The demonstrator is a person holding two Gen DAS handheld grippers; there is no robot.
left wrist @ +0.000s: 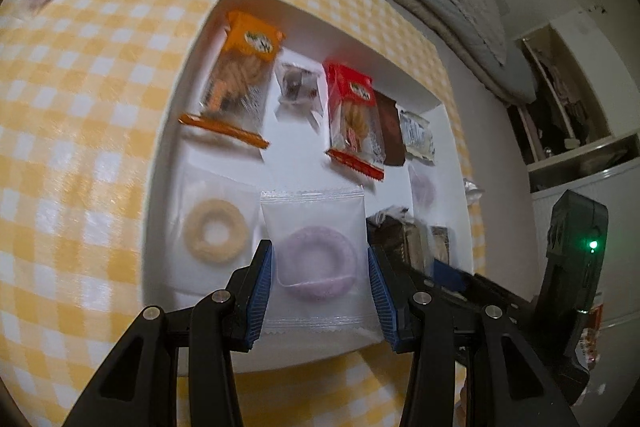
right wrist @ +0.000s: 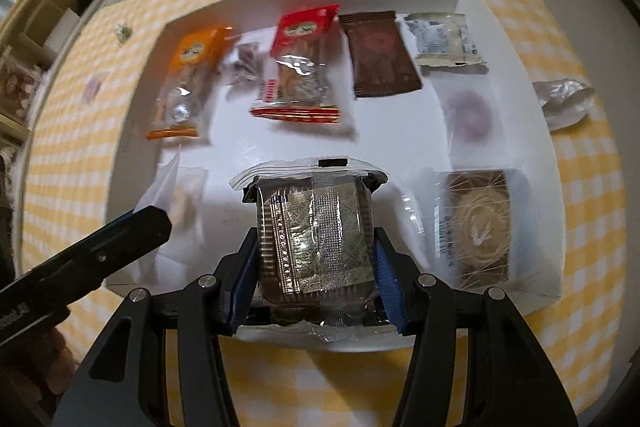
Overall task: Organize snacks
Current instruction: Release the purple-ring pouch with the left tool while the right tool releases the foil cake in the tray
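White tray [left wrist: 168, 131] on yellow checked cloth [left wrist: 80, 115]: orange pack [left wrist: 236, 75] at far-left corner, red pack [left wrist: 354, 115] mid far edge. Left gripper [left wrist: 320, 267], jaws half-spread, clasps purple ring pouch [left wrist: 316, 259] at near edge. Right gripper [right wrist: 316, 259] clamped tight on brown cake pack [right wrist: 314, 239], near-edge centre.

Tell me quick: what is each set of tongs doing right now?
Left tongs: shut on the purple donut packet, over the white tray.
Right tongs: shut on the brown cake packet.
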